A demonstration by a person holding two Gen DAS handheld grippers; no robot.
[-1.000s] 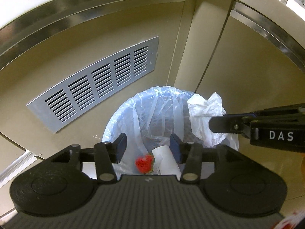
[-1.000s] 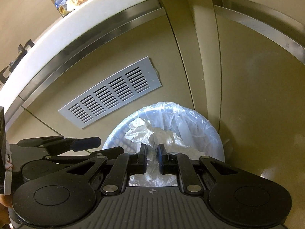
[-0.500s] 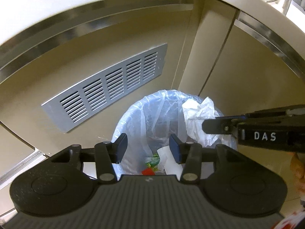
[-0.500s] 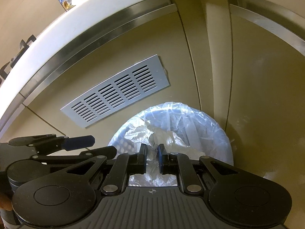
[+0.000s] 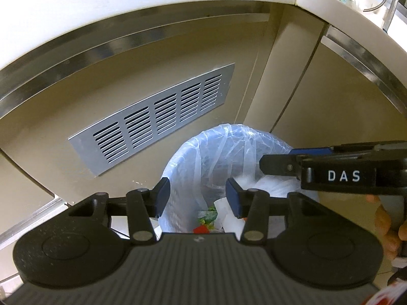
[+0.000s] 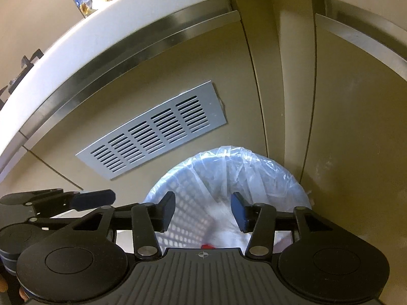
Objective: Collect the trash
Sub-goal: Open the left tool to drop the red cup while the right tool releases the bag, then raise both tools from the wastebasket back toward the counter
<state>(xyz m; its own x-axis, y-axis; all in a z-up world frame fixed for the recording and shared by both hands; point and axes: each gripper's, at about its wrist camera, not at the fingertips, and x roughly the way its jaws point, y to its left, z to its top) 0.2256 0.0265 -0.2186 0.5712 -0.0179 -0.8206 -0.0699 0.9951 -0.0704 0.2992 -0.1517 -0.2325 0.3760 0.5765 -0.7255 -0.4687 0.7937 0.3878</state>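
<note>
Over the trash bin (image 6: pixel 254 167), which stands on the floor against the beige cabinet fronts, both grippers point steeply down. The right gripper (image 6: pixel 203 212) has just been opening its jaws; they now stand apart with nothing between the pads, and the crumpled white plastic (image 6: pixel 229 228) lies below them inside the bin, apart from both pads. The left gripper (image 5: pixel 195 198) hangs over the near rim with its jaws about half spread and holds nothing. Beneath it, at the bottom of the clear bag lining the bin, sit a white paper piece (image 5: pixel 229 218), green scraps (image 5: pixel 207 216) and a red bit (image 5: pixel 201 228). In the left wrist view the right gripper reaches in from the right, above the white plastic. A grey vent grille (image 5: pixel 155 119) is fixed on the cabinet front behind the bin.
</note>
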